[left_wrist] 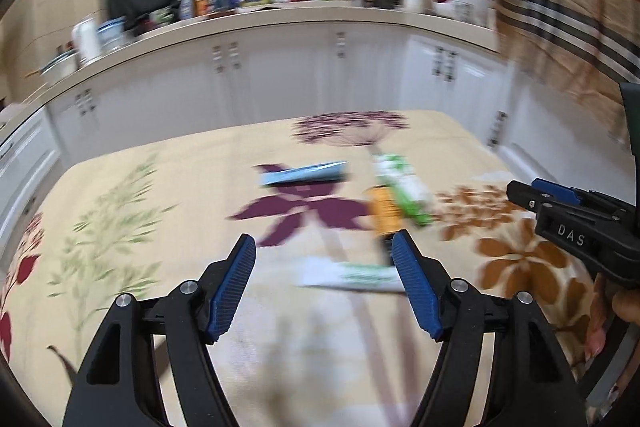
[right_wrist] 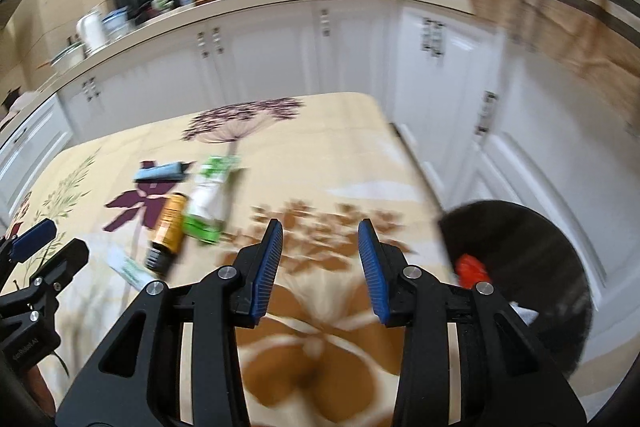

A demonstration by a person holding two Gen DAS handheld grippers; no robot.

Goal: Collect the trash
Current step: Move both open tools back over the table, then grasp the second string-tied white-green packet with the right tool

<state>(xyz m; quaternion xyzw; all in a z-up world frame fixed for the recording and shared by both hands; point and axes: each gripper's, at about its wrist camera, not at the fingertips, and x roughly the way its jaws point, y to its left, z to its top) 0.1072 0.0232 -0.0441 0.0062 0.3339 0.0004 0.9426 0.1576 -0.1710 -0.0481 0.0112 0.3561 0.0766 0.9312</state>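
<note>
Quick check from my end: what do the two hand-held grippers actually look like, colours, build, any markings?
Both match: the left hand-held gripper and right hand-held gripper have black plastic frames with triangular cut-outs and silver round bolt heads, each carrying two fingers faced with ribbed blue pads. Seen from the left wrist view, the right one bears white letters "DAS". No cables or sleeves show.

White raised letters "DAS" stand on the black body of the right gripper, seen at the edge of the left wrist view. Print on the left gripper and on the wrappers is too blurred to read
</note>
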